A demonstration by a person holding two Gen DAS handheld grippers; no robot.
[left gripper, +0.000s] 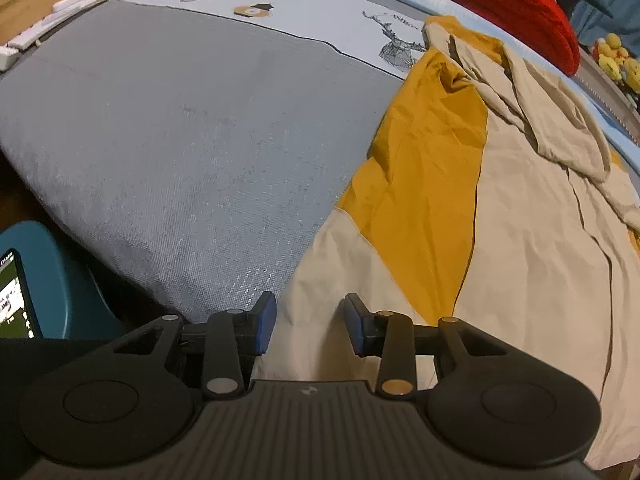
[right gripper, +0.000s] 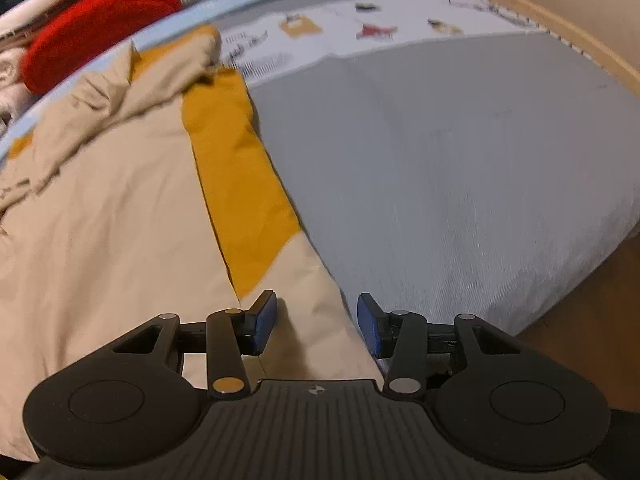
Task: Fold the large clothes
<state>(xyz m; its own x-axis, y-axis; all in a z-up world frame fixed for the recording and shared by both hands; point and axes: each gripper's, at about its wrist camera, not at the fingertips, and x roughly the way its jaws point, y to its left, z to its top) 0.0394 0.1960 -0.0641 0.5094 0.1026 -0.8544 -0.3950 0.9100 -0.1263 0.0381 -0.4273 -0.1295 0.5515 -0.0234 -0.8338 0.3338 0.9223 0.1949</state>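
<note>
Two parted claws, left claw [left gripper: 310, 326], right claw [right gripper: 318, 326], one beige-and-mustard jacket [left gripper: 520, 240].

Beige jacket [left gripper: 532, 240] with mustard panels, grey bedcover [left gripper: 180, 128], red cushion [left gripper: 504, 4], blue-padded jaws

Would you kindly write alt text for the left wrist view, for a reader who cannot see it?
The left gripper, blue-padded jaws open with nothing clamped, hangs over the near hem of a beige and mustard jacket spread on a grey bed cover. A red knitted item lies at the far edge, and a phone rests on a teal stool at lower left.
</note>
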